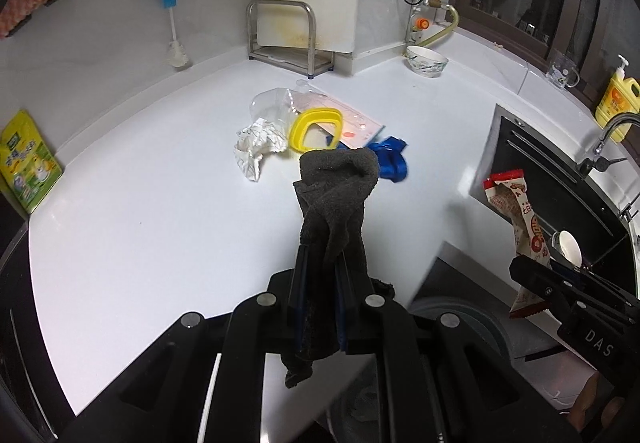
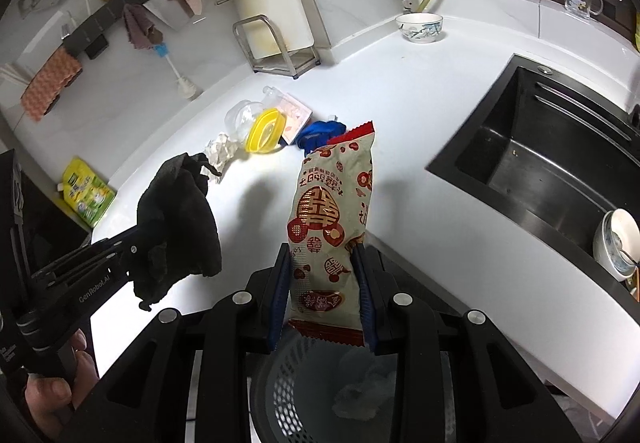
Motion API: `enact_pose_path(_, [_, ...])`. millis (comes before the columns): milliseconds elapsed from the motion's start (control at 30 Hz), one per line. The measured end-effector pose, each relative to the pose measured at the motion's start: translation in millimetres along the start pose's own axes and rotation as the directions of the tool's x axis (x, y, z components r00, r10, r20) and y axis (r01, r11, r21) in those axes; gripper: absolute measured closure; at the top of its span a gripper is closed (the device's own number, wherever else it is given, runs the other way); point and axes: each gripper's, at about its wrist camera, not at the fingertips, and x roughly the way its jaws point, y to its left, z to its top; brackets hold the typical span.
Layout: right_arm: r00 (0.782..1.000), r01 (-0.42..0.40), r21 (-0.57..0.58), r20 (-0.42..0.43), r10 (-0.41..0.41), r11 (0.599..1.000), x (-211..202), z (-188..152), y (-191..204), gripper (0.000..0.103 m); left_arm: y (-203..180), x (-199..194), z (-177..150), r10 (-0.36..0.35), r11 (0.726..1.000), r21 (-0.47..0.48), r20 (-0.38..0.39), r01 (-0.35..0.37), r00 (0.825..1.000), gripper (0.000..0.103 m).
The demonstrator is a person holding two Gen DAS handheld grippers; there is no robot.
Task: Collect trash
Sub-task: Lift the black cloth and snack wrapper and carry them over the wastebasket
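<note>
My left gripper [image 1: 320,263] clamps a dark rag [image 1: 338,203]. My right gripper [image 2: 324,275] clamps a snack wrapper [image 2: 334,227] above the bin [image 2: 280,395], near the counter [image 2: 400,91] edge.

Dark grey cloth [image 1: 336,203]; cream snack packet [image 2: 332,219] with red ornaments; yellow ring [image 1: 316,129]; white counter [image 1: 160,203].

snack wrapper [image 2: 331,227]: red-cream, upright, above grey bin [image 2: 280,383] | dark rag [image 1: 336,203]: bunched, raised | crumpled paper [image 1: 256,147], yellow ring [image 1: 316,129], blue scrap [image 1: 390,161]: clustered on tabletop [image 1: 160,203]
</note>
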Motion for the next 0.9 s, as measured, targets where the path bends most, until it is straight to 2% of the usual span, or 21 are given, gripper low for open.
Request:
enact_pose_path(500, [0.997, -0.050, -0.098, -0.056, 0.044, 0.994, -61.2, -69.9, -48.1, 0.073, -77.5, -53.5, -64.4, 0.018, 1.000, -0.023, 0.017, -0.018, 1.000, 0.091])
enact_pose_path(700, [0.992, -0.083, -0.104, -0.107, 0.071, 0.991, -63.6, -96.7, -65.5, 0.073, -101.0, -50.6, -98.0, 0.019, 1.000, -0.024, -0.046, -0.020, 0.999, 0.091])
enact_pose_path(900, [0.980, -0.103, -0.096, -0.179, 0.085, 0.990, -45.5, -121.0, -73.7, 0.073, -112.1, -36.0, -127.5, 0.015, 1.000, 0.000, -0.124, -0.015, 0.992, 0.091])
